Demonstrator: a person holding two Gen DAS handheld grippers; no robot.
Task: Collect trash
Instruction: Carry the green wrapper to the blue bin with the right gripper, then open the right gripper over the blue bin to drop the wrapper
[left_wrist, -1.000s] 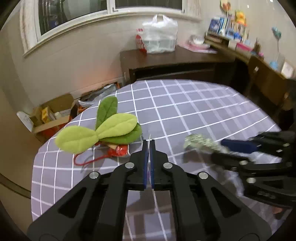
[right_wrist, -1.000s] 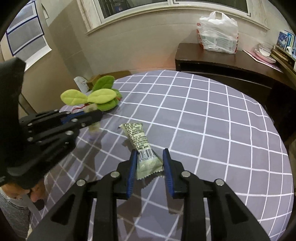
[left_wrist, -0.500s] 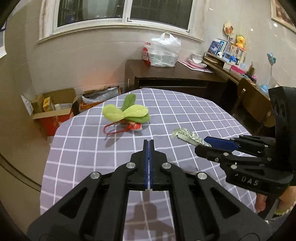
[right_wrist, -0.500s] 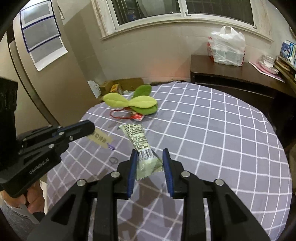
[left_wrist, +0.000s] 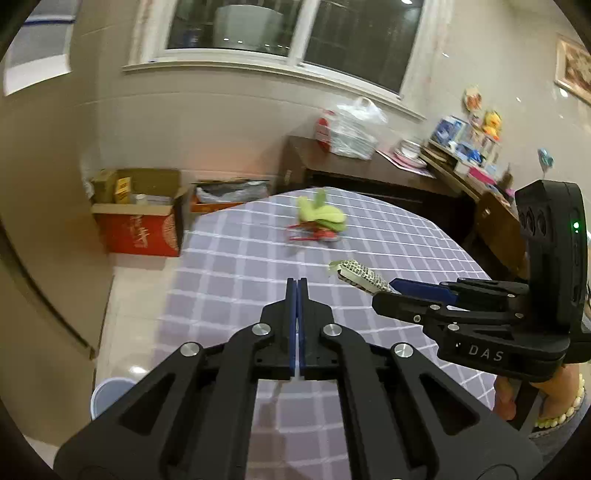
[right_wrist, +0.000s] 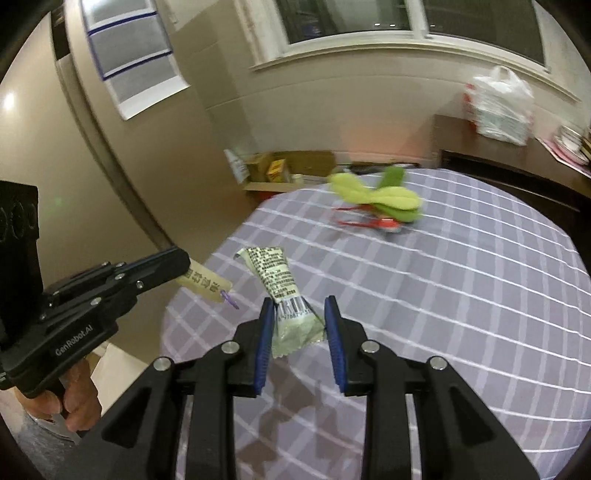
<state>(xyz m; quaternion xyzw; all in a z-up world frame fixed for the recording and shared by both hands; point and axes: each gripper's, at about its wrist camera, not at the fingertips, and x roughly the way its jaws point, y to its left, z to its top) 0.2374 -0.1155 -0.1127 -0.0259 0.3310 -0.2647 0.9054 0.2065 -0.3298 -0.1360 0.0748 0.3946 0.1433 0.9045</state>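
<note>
Both of your grippers had drawn back and risen from the bench (left_wrist: 229, 266) since the earlier frames, so the green leaf plush (right_wrist: 384, 197) with its red cord looked smaller and farther off, and the floor beside the bench now showed. Your right gripper (right_wrist: 299, 325) was clamped on the pale green snack wrapper (right_wrist: 284, 295), its blue pads pressing the barcoded end while the rest stuck out forward, clear above the checked cloth. Your left gripper (left_wrist: 296, 291) had its jaws clenched fully together; from the right wrist view a small beige paper tag (right_wrist: 205, 286) with a purple loop stuck out of its tip, pinched there, whereas a second earlier that tag was not visible. On the floor by the wall, an open red cardboard box (left_wrist: 140, 225) held a yellow packet and some other items too blurred to name, and an orange box (left_wrist: 225, 199) beside it held crumpled plastic. A white plastic bag (left_wrist: 351, 129) with something stacked inside sat on the dark sideboard (left_wrist: 388, 173). A pale round bin rim (left_wrist: 107, 397) showed low at the bench's near left edge; its contents could not be seen.
</note>
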